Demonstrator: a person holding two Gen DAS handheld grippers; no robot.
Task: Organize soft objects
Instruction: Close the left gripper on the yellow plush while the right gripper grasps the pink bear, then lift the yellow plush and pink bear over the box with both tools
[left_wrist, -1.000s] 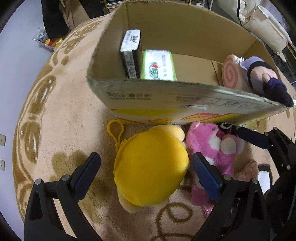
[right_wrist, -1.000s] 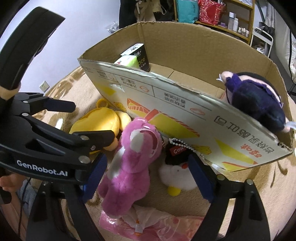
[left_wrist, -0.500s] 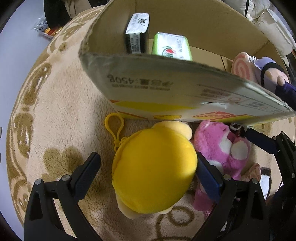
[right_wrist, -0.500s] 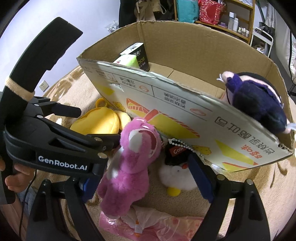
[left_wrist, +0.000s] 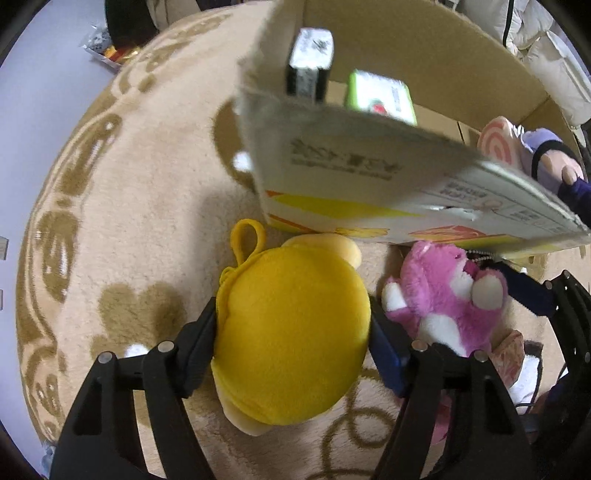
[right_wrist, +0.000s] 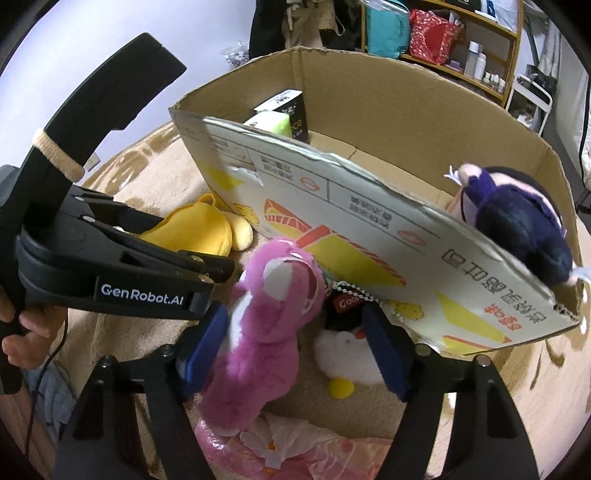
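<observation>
Now both tools are closing, where a second ago both stood wide. In the left wrist view the left tool (left_wrist: 293, 343) has dropped around the yellow plush (left_wrist: 291, 343) at the lower centre of the frame, and its pads touch the toy's two flanks, so I read it as gripping the yellow plush, though the squeeze looks light. The toy lies on the beige rug (left_wrist: 140, 206), just in front of the cardboard box (left_wrist: 369, 173), its yellow loop (left_wrist: 245, 236) pointing up-left. In the right wrist view the right tool (right_wrist: 295, 350) straddles the pink plush bear (right_wrist: 266, 332) and a white penguin toy (right_wrist: 347, 354) at the lower centre; the left pad rests against the bear's side, while the right pad stands in front of the penguin, and I cannot tell whether it presses on it, so that grip is not yet made. The bear leans upright against the box's printed flap (right_wrist: 369, 236). Over the flap's right end hangs a dark purple doll (right_wrist: 517, 229), and two cartons stand inside the box at the upper left. Judging by this, the pick-up of two soft toys is under way, with the lift into the box to follow.
</observation>
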